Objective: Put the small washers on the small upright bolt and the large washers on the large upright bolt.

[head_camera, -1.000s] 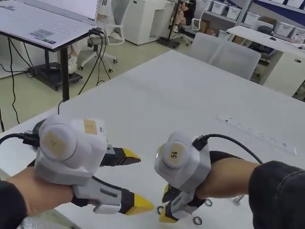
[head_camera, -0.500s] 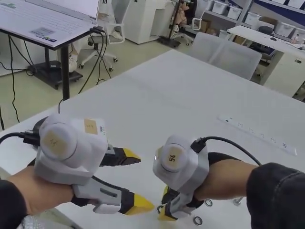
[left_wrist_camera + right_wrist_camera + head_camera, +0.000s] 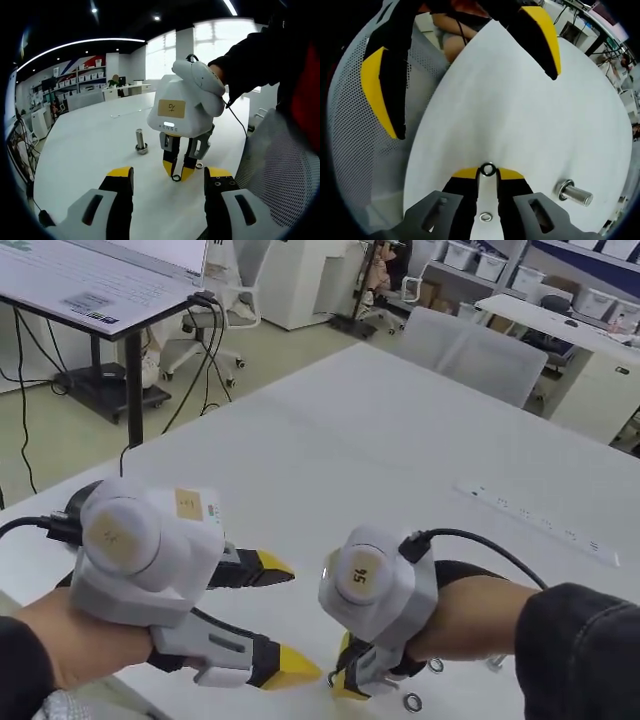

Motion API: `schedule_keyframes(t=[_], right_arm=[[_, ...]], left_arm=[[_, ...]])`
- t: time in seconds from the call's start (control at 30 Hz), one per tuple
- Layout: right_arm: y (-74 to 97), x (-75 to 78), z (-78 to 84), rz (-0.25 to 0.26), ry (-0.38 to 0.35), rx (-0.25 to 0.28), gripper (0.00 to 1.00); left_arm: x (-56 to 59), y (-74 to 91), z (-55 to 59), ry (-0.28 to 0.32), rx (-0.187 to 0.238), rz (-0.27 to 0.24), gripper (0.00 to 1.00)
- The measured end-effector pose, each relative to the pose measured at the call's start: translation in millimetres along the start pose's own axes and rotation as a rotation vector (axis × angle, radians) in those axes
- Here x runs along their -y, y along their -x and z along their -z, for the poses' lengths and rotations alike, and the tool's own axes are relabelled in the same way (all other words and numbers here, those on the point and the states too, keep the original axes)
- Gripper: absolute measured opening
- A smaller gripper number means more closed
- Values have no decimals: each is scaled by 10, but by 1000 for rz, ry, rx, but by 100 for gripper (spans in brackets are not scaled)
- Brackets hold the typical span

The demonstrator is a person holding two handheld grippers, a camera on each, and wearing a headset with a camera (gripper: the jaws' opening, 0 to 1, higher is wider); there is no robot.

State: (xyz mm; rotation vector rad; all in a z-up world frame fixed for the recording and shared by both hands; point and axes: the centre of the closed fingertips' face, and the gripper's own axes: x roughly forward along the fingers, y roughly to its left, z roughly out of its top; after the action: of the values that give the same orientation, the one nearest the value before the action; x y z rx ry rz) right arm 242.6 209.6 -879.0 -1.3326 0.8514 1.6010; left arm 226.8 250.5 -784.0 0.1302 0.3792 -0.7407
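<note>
- While the right gripper (image 3: 488, 176) points down at the table (image 3: 400, 450), its jaws stand almost shut on the rim of one washer (image 3: 488, 169), pinched at the yellow tips. Whether this washer has left the table surface cannot be told.
- Left gripper (image 3: 283, 617): jaws wide apart, holding nothing, just beside the right one and aimed toward it.
- Upright bolt (image 3: 140, 140): stands on the table near the right gripper, apart from it, with what looks like a ring at its foot. Whether it is the small or the large bolt cannot be judged, nor can the size class of the held washer.
- Loose washers (image 3: 412, 702): lie flat on the table just beside the right gripper, not yet on any bolt.
- Step in hand (judged): lift the pinched washer and carry it to the matching bolt.
- Doing it well: grip the rim only, so the hole is left free. Bring the washer level above the bolt's top, centre the hole over the shank, then ease the jaws apart so it drops straight. A tilted washer is likely to catch on the thread. Compare hole and shank before release, and hold the open left gripper clear of the bolt.
</note>
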Motion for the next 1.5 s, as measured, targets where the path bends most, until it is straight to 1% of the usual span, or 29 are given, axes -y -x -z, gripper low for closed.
schedule_keyframes(t=[0.57, 0.8, 0.93, 1.2, 1.5], right_arm=[[1, 9, 8, 4, -10, -4, 13], [40, 38, 14, 6, -27, 7, 13], [67, 50, 52, 8, -36, 6, 13], [196, 81, 124, 23, -69, 18, 13], [407, 101, 188, 52, -96, 31, 13]], left_arm=[[12, -10, 19, -1, -10, 13, 56], [21, -25, 16, -5, -17, 23, 56], [24, -31, 16, -7, -21, 28, 56], [34, -72, -12, -16, -22, 41, 56], [36, -145, -68, -36, -24, 71, 56]])
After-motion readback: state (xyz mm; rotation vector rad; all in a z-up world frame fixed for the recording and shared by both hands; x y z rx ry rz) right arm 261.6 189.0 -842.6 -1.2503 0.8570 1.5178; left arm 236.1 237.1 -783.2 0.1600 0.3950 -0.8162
